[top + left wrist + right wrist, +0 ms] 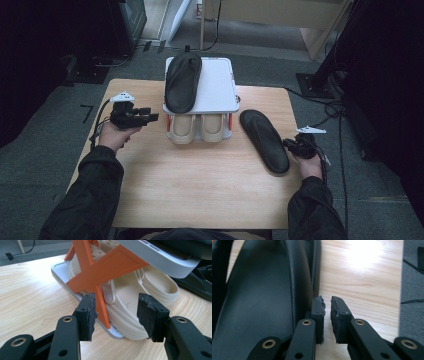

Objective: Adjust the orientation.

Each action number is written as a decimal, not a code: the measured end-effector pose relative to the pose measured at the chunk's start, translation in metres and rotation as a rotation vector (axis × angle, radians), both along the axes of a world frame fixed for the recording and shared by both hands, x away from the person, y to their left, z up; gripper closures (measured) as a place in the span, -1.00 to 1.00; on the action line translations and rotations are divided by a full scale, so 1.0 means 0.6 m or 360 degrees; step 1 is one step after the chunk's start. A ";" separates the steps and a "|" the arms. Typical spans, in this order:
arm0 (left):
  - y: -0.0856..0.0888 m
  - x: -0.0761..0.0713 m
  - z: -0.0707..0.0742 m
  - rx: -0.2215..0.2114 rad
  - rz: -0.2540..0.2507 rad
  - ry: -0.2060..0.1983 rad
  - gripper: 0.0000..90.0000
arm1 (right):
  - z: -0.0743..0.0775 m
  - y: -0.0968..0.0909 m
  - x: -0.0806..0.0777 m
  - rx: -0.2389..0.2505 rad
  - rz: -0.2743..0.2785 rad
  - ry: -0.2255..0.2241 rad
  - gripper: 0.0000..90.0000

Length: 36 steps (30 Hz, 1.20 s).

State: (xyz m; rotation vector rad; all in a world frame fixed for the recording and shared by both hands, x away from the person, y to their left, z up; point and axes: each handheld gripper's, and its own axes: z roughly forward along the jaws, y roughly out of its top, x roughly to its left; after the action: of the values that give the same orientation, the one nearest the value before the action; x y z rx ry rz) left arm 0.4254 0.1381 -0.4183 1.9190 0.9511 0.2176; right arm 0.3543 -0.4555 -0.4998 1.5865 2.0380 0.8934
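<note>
A white two-tier shoe rack (217, 85) stands at the table's far middle. One black flip-flop (182, 82) lies on its top shelf, and a pair of beige clogs (182, 129) sits on the lower tier. A second black flip-flop (264, 140) lies on the table to the right. My left gripper (152, 117) is open just left of the rack; its jaws (116, 312) face the rack's orange cross brace (100, 272) and a clog (130, 290), touching neither. My right gripper (289, 145) sits at the flip-flop's (262, 290) near end. Its pads (327, 307) leave a narrow gap with nothing in it.
The wooden table (200, 185) has bare room across its front half. Cables (340, 130) trail over the grey floor on the right, near a black stand base (312, 85). Light wooden furniture (280, 12) stands behind the table.
</note>
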 end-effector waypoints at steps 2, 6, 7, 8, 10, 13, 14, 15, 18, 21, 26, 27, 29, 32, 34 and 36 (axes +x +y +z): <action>0.000 0.001 0.000 -0.0008 0.0004 0.0001 0.10 | 0.000 0.004 -0.002 0.0010 0.0014 0.0011 0.79; 0.003 0.004 -0.002 -0.0007 0.0013 0.0013 0.10 | 0.001 0.019 -0.004 0.0006 0.0056 0.0011 0.78; 0.004 0.004 -0.002 -0.0007 0.0016 0.0017 0.10 | 0.001 0.022 -0.005 0.0008 0.0065 0.0013 0.78; 0.004 0.005 -0.003 -0.0005 0.0025 0.0015 0.10 | 0.001 0.025 -0.005 0.0004 0.0071 0.0011 0.77; 0.005 0.006 -0.004 0.0001 0.0033 0.0023 0.10 | 0.001 0.033 -0.004 0.0021 0.0101 0.0016 0.77; 0.007 0.007 -0.006 0.0013 0.0035 0.0032 0.10 | 0.000 0.045 -0.002 0.0032 0.0122 0.0015 0.76; 0.008 0.008 -0.006 0.0014 0.0034 0.0037 0.11 | 0.000 0.049 -0.001 0.0048 0.0131 0.0020 0.75; 0.008 0.008 -0.007 0.0014 0.0034 0.0038 0.10 | 0.000 0.054 0.000 0.0057 0.0143 0.0021 0.75; 0.009 0.008 -0.007 0.0013 0.0039 0.0039 0.10 | 0.000 0.068 0.003 0.0051 0.0181 0.0020 0.73; 0.009 0.008 -0.007 0.0018 0.0036 0.0037 0.10 | -0.001 0.079 0.006 0.0067 0.0215 0.0021 0.71; 0.010 0.008 -0.008 0.0018 0.0038 0.0036 0.10 | 0.003 0.083 0.009 0.0089 0.0207 0.0003 0.62; 0.011 0.008 -0.007 0.0019 0.0036 0.0034 0.10 | 0.005 0.081 0.009 0.0109 0.0200 -0.0009 0.61; 0.011 0.008 -0.008 0.0022 0.0037 0.0032 0.10 | 0.014 0.078 0.011 0.0139 0.0192 -0.0059 0.59; 0.012 0.008 -0.007 0.0030 0.0038 0.0033 0.09 | 0.028 0.078 0.017 0.0171 0.0200 -0.0118 0.55; 0.013 0.006 -0.007 0.0031 0.0038 0.0035 0.08 | 0.033 0.080 0.021 0.0196 0.0211 -0.0133 0.50; 0.014 0.004 -0.006 0.0034 0.0032 0.0035 0.08 | 0.036 0.083 0.027 0.0219 0.0228 -0.0151 0.43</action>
State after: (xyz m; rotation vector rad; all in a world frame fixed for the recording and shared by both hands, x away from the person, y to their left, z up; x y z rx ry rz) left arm 0.4280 0.1462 -0.4221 1.9355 0.9869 0.2194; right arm 0.3703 -0.4056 -0.4779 1.4503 2.0828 1.1609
